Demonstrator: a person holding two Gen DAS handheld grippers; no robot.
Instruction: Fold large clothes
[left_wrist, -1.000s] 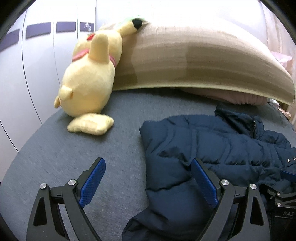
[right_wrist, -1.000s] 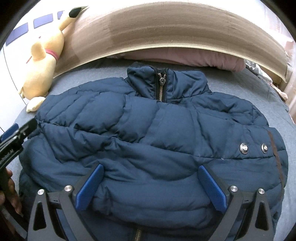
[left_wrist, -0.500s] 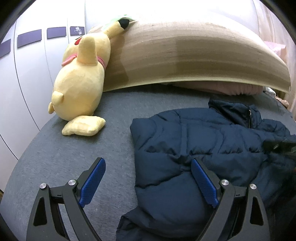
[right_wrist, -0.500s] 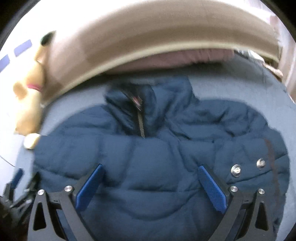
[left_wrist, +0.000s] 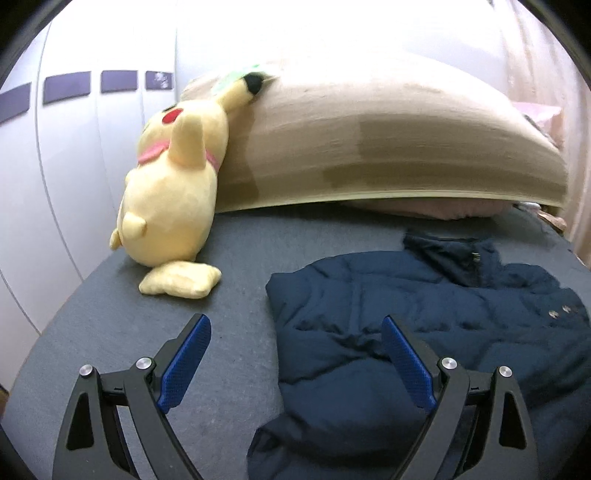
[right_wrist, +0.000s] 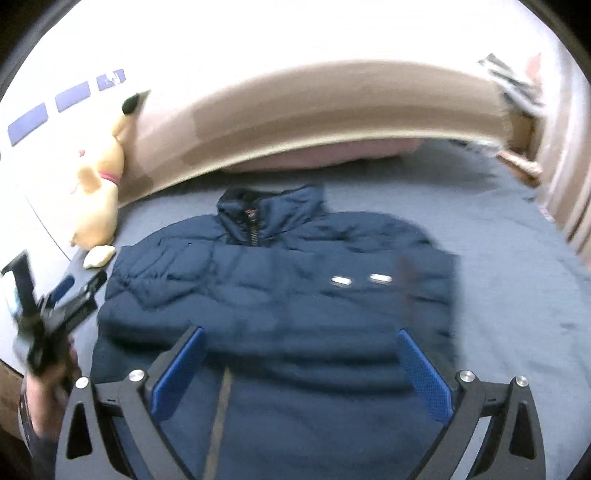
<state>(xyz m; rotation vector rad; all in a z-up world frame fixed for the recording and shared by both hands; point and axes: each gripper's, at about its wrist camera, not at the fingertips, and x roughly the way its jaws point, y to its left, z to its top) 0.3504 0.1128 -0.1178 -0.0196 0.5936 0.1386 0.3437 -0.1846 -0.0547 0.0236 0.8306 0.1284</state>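
Navy puffer jacket (right_wrist: 280, 295) spread flat on grey bed (left_wrist: 110, 332), collar toward headboard (left_wrist: 369, 155). Left gripper (left_wrist: 295, 354) over jacket's left edge, jaws wide, empty. Right gripper (right_wrist: 301, 365) above jacket's hem, likewise wide, empty.

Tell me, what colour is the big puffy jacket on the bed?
Dark navy blue. The jacket shows whole in the right wrist view.

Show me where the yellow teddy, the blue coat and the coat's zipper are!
yellow teddy (left_wrist: 166, 218), left wrist view, on its round back.
blue coat (right_wrist: 280, 295), right wrist view, on the puffy chest.
zipper (right_wrist: 252, 229), right wrist view, on the teeth below the collar.
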